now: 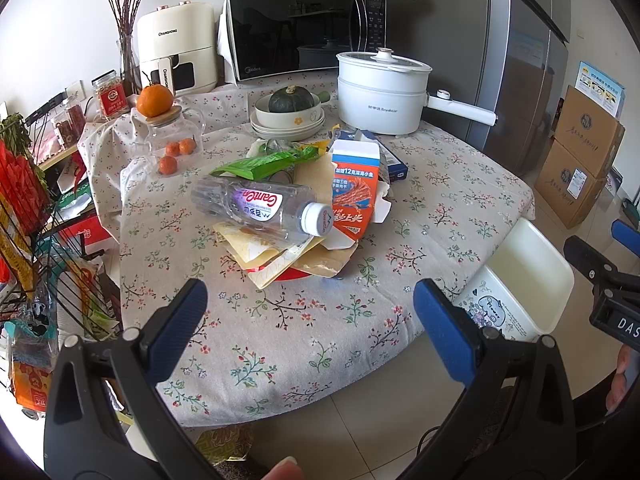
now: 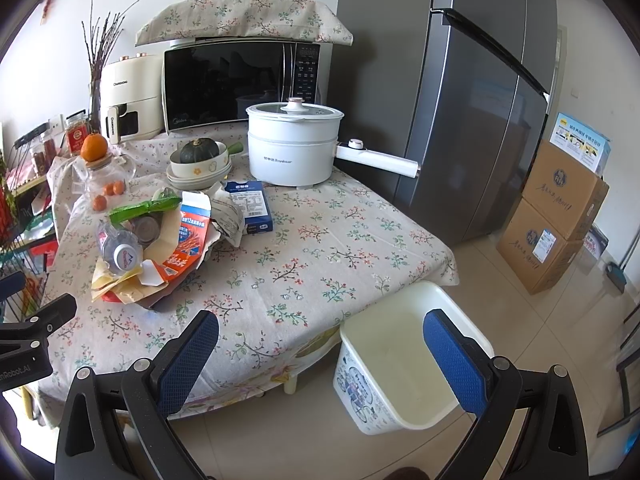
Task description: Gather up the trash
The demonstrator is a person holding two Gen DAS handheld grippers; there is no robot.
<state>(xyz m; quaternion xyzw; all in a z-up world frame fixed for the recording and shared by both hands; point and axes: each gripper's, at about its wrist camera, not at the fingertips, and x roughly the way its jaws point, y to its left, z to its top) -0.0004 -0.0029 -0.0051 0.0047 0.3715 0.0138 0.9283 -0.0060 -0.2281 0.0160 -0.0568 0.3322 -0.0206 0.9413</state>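
Note:
A heap of trash lies on the flowered tablecloth (image 1: 280,340): a clear plastic bottle (image 1: 260,206) on its side, an orange-and-white carton (image 1: 354,188), a green wrapper (image 1: 264,162), tan paper envelopes (image 1: 276,256) and a blue box (image 2: 250,206). A white bin (image 2: 412,360) stands empty on the floor by the table's corner. My left gripper (image 1: 310,320) hangs open over the table's near edge, short of the heap. My right gripper (image 2: 320,356) is open too, between the table edge and the bin. Both hold nothing.
Behind the heap stand a white electric pot (image 1: 380,92), stacked bowls holding a dark squash (image 1: 289,112), a glass jar with oranges (image 1: 168,136), a microwave (image 1: 304,32) and an air fryer. A grey fridge (image 2: 472,100) and cardboard boxes (image 2: 556,216) stand to the right, a wire rack (image 1: 36,240) to the left.

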